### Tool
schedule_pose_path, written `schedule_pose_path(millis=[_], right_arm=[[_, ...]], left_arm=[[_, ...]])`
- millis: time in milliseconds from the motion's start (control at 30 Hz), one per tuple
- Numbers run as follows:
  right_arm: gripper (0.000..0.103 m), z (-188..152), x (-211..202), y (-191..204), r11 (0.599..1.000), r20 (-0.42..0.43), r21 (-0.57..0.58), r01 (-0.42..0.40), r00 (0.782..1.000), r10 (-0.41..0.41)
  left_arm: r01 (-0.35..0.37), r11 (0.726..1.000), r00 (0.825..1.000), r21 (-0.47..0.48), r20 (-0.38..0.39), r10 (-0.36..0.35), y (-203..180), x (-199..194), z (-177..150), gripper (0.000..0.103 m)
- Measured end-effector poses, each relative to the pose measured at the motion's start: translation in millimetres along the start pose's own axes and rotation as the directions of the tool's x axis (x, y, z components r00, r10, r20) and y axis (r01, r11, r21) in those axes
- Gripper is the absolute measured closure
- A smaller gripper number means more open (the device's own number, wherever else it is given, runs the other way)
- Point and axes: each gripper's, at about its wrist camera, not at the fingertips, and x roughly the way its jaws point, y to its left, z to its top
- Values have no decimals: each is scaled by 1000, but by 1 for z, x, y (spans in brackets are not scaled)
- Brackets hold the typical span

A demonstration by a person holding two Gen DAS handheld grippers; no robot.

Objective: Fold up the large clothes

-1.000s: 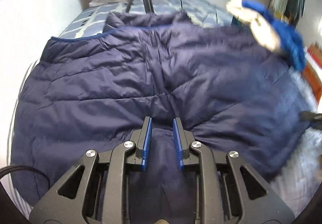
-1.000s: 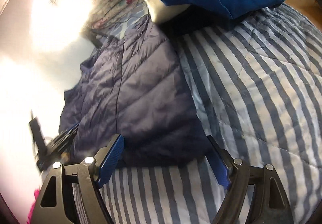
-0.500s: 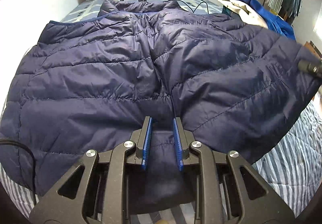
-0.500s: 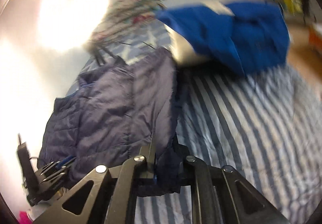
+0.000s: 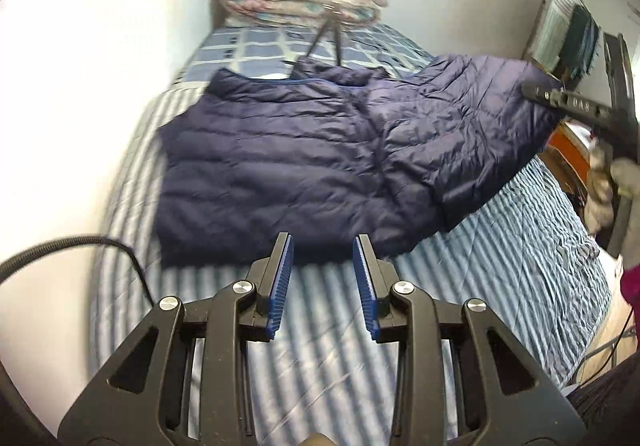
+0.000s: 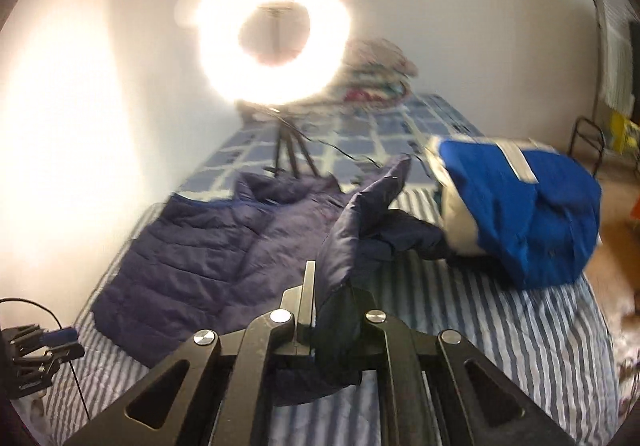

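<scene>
A navy quilted jacket (image 5: 280, 161) lies spread on the striped bed (image 5: 500, 266), its collar toward the tripod (image 5: 326, 41) that stands on the checked cover at the far end. The left gripper (image 5: 323, 270) hangs over bare stripes just short of the jacket's near hem; its jaws are opening, the blue pads (image 5: 282, 286) stand apart, and nothing lies between them. The right gripper (image 6: 338, 310) is clamped on a fold of the jacket's edge, and the cloth rises from the jaws in a peaked ridge above the bed. In the left wrist view this gripper shows as a dark bar (image 5: 576, 105) at the jacket's right side, where that half of the garment is lifted clear of the bed. A blue and white garment (image 6: 520, 213) lies bundled on the bed just right of the jacket. A folded floral quilt (image 5: 296, 1) sits against the wall beyond the tripod, under the glare of a ring light (image 6: 276, 37). A black cable (image 5: 80, 246) curves over the bed's left edge, left of the jacket.
</scene>
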Motion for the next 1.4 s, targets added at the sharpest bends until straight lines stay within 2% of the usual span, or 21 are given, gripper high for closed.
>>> schedule_pose_path(millis=[167, 367, 533, 667, 900, 1000, 1133, 1200, 1233, 1267, 1300, 1367, 1400], right_arm=[[98, 21, 0, 47, 997, 28, -52, -64, 997, 65], [98, 33, 13, 117, 980, 25, -129, -152, 987, 156], [98, 29, 37, 182, 951, -17, -194, -241, 970, 243], [98, 15, 66, 233, 919, -87, -225, -325, 946, 314], [99, -35, 137, 300, 875, -266, -200, -441, 884, 385], [99, -57, 156, 317, 865, -313, -207, -456, 869, 383], [98, -73, 174, 319, 856, -358, -187, -483, 845, 398], [97, -76, 185, 320, 839, -394, -171, -516, 817, 422], [90, -75, 188, 321, 829, -412, -156, -537, 798, 439], [76, -76, 191, 319, 811, -430, -122, -573, 766, 477], [68, -75, 190, 313, 784, -440, -76, -616, 726, 528], [43, -69, 181, 297, 753, -420, -18, -657, 689, 591], [40, -66, 173, 286, 743, -399, -3, -669, 682, 613]], left_arm=[[-10, 996, 1000, -91, 10, 11, 30, -26, -27, 72], [-39, 995, 998, -92, 41, 43, 39, -48, -41, 72], [-36, 993, 996, -111, 74, 45, 45, -64, -43, 72], [-33, 990, 994, -140, 99, 47, 56, -75, -44, 72], [-44, 983, 992, -180, 107, 64, 71, -84, -48, 72], [-50, 979, 992, -198, 106, 72, 77, -85, -48, 72], [-58, 975, 991, -213, 103, 82, 83, -85, -49, 72], [-60, 974, 992, -219, 98, 83, 85, -83, -48, 72], [-61, 973, 992, -222, 93, 83, 85, -82, -47, 72], [-64, 973, 992, -221, 90, 86, 85, -81, -46, 72], [-66, 973, 992, -222, 89, 87, 85, -79, -45, 72], [-61, 972, 993, -228, 89, 83, 86, -77, -41, 72], [-57, 971, 993, -232, 90, 79, 87, -75, -39, 72]])
